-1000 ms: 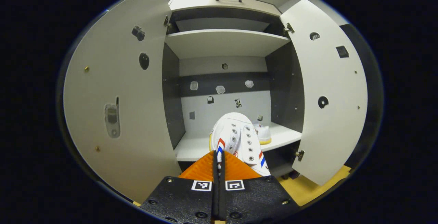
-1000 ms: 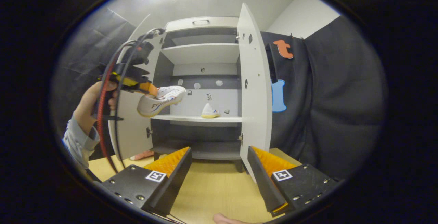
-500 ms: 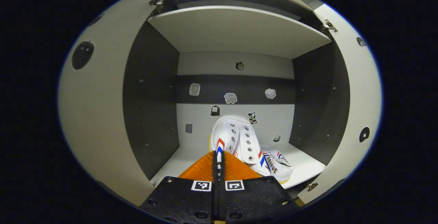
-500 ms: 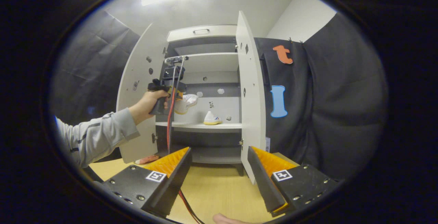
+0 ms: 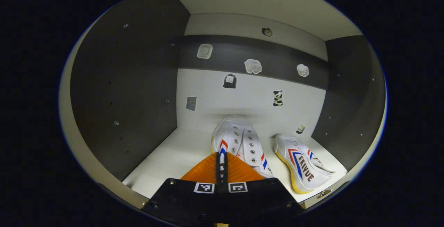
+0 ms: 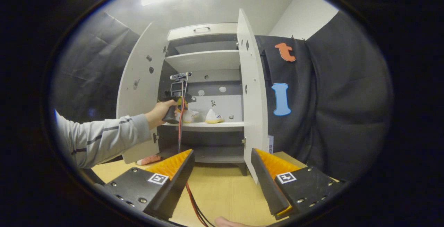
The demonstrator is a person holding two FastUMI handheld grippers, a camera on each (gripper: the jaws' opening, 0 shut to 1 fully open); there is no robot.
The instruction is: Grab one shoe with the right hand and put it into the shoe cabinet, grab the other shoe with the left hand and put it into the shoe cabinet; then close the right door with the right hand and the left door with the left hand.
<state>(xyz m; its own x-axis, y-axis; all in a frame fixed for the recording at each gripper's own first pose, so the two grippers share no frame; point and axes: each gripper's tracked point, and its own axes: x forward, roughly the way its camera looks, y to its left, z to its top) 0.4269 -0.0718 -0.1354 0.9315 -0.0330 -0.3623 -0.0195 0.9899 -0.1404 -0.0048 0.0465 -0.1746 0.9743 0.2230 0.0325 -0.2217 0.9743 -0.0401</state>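
So the left claw [image 5: 221, 157] is pinched tight on a white shoe [image 5: 239, 143] with red and blue stripes, fingers pressed together on the shoe's rim, and it's reaching deep inside the shoe cabinet [image 6: 204, 64] over the middle shelf [image 5: 180, 150]. Can't really tell if the sole is already touching the shelf or hanging just above it, the angle's too steep. The other shoe [image 5: 302, 161] sits on that same shelf just beside it, off to the right side of the left gripper view, lying a bit on its side with the yellowish sole edge showing. In the right gripper view the right claw [image 6: 222, 171] is spread wide with nothing between the fingers, hanging low over the wooden worktop [image 6: 222, 192] well back from the cabinet. Both doors are swung open, left door [image 6: 140, 92] and right door [image 6: 251, 92]. You can also see a grey sleeve [image 6: 100, 138] and a hand [image 6: 160, 111] holding the left tool up at the shelf.
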